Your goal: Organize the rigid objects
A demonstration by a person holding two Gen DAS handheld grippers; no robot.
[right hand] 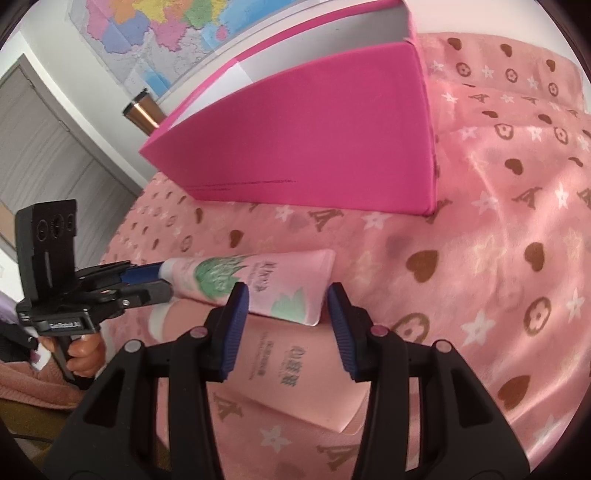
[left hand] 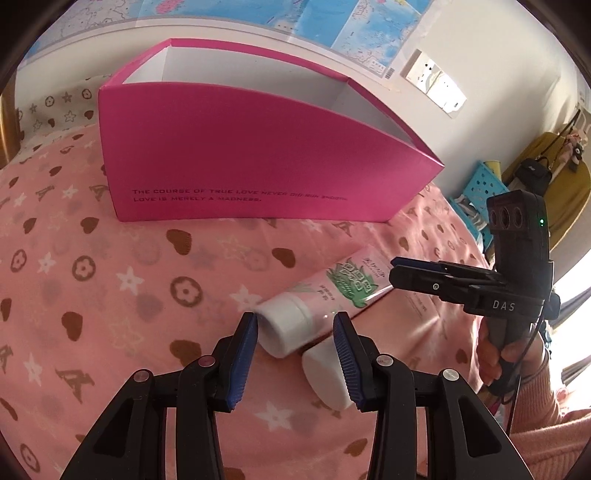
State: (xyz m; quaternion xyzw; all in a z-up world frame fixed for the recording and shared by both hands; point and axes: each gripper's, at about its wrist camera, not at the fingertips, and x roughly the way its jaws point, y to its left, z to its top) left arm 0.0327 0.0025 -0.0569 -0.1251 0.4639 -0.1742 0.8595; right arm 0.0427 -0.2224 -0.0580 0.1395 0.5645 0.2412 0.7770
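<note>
Left claw point(left hand: 295, 363) apart at one tube's white cap point(left hand: 286, 326), right claw point(right hand: 288, 326) apart over two tubes, one pink box point(left hand: 236, 155).

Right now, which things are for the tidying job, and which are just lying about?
For the job:
- open pink cardboard box
- pink plastic tube with green leaf print and white cap
- second pink tube with white cap, lying under it
- left tongs and right tongs, both open

Just lying about:
- wall map
- copper-coloured tumbler
- blue perforated basket
</note>
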